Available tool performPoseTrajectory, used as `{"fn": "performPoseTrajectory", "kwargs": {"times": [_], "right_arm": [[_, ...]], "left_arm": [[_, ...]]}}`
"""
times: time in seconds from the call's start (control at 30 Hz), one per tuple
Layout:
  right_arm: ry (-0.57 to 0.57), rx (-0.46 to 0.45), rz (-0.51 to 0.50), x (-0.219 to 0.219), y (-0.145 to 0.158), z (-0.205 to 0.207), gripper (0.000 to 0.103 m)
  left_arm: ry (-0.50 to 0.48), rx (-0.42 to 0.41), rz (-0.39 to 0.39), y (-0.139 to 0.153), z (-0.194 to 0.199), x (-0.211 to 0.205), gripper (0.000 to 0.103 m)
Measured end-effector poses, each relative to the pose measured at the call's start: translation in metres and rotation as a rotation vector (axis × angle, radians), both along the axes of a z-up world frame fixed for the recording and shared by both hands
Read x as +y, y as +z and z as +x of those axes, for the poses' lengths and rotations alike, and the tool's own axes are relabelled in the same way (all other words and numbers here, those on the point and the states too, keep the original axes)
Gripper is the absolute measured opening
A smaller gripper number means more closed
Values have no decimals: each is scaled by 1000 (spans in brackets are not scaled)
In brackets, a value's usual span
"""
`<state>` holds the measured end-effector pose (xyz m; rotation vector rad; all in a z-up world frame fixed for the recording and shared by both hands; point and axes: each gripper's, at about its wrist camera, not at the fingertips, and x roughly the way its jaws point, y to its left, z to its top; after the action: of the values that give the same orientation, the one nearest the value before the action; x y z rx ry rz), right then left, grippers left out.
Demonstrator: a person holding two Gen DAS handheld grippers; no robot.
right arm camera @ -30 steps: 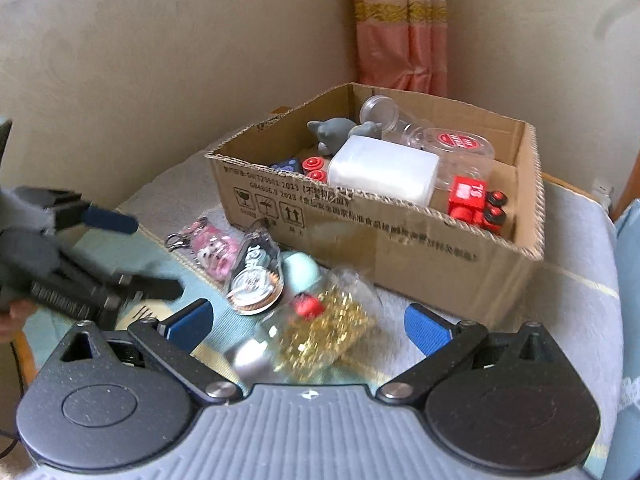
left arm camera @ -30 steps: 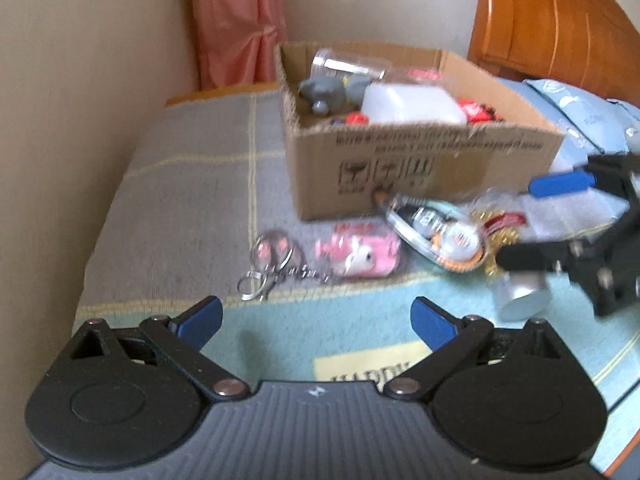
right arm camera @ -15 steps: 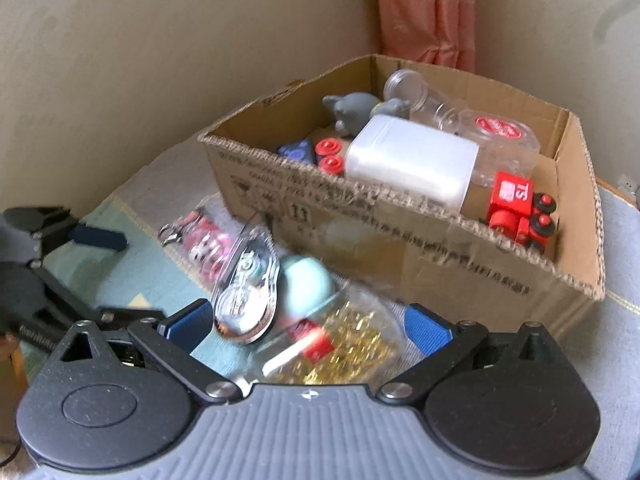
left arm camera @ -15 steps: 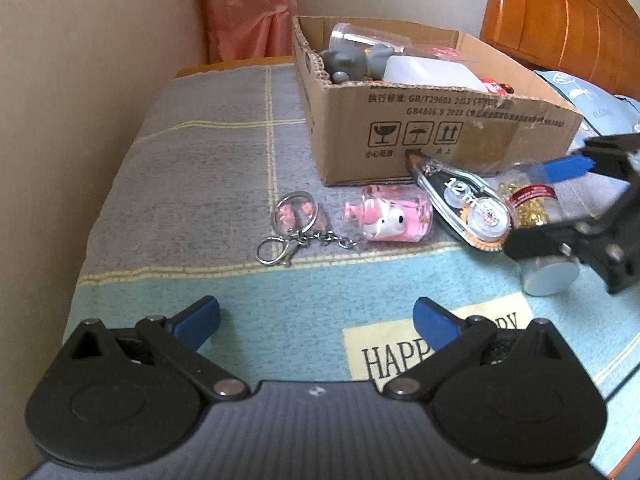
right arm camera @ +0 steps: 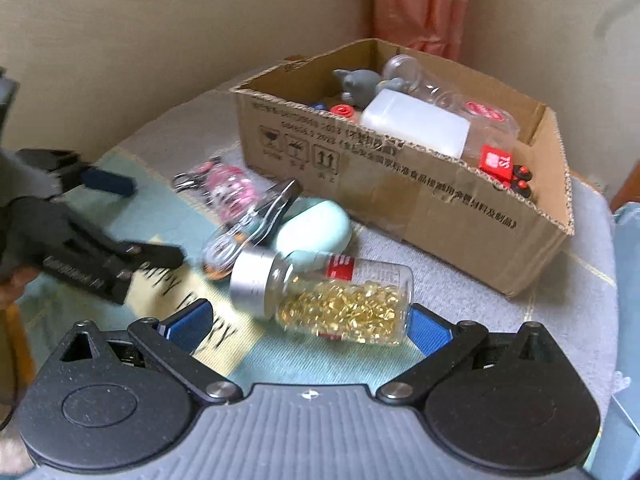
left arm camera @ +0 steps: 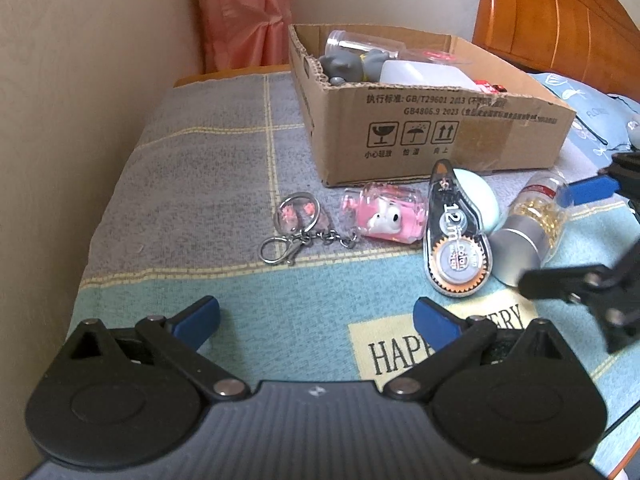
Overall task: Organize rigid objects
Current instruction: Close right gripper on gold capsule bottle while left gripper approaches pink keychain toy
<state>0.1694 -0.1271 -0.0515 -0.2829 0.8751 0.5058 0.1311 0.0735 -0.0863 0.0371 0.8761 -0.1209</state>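
A cardboard box point(left arm camera: 440, 136) point(right arm camera: 400, 188) holds a grey toy, a white bottle, a clear jar and a red toy train. In front of it lie a pink keychain point(left arm camera: 380, 218) point(right arm camera: 230, 192), a correction tape dispenser point(left arm camera: 456, 240) point(right arm camera: 248, 224), a mint case point(left arm camera: 482, 200) point(right arm camera: 314, 228) and a clear bottle of gold capsules point(left arm camera: 528, 228) point(right arm camera: 332, 296) on its side. My left gripper point(left arm camera: 316, 318) is open and empty, well short of the keychain. My right gripper point(right arm camera: 306, 326) is open, its fingers straddling the capsule bottle without touching it.
A patterned blue and grey cloth point(left arm camera: 200, 184) covers the surface. A beige wall point(left arm camera: 80, 80) runs along the left, a pink curtain point(left arm camera: 240, 16) hangs in the corner, and a wooden headboard point(left arm camera: 560, 20) stands at the right. The surface edge drops off on the left.
My right gripper has moved down and forward to the capsule bottle, which now lies between its fingers. My left gripper has drawn closer to the items in front of the box.
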Motion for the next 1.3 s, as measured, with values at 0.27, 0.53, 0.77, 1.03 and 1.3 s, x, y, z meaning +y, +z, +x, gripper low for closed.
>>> {"fn": "performPoseTrajectory", "kwargs": {"times": [0.27,0.53,0.77,1.03,1.3], "right_arm": [[-129,-29,23,-8,-7,7,103],[-263,-38,-26,-32,-18,16,103],[-291,-29,21,-40,-21,17,103],[-296,-41,29,-42,-22,16,103],[-292,-45,32,-41,-24,18,103]], "left_arm": [[-25,-5,0,0,1,0,102],[-45,-29,-32,4,10,-1,102],[-47,-109,1,12,21,-6,102],[-79,-132,32,10,30,-16,102],[-42,-132,62,7,35,-7,102]]}}
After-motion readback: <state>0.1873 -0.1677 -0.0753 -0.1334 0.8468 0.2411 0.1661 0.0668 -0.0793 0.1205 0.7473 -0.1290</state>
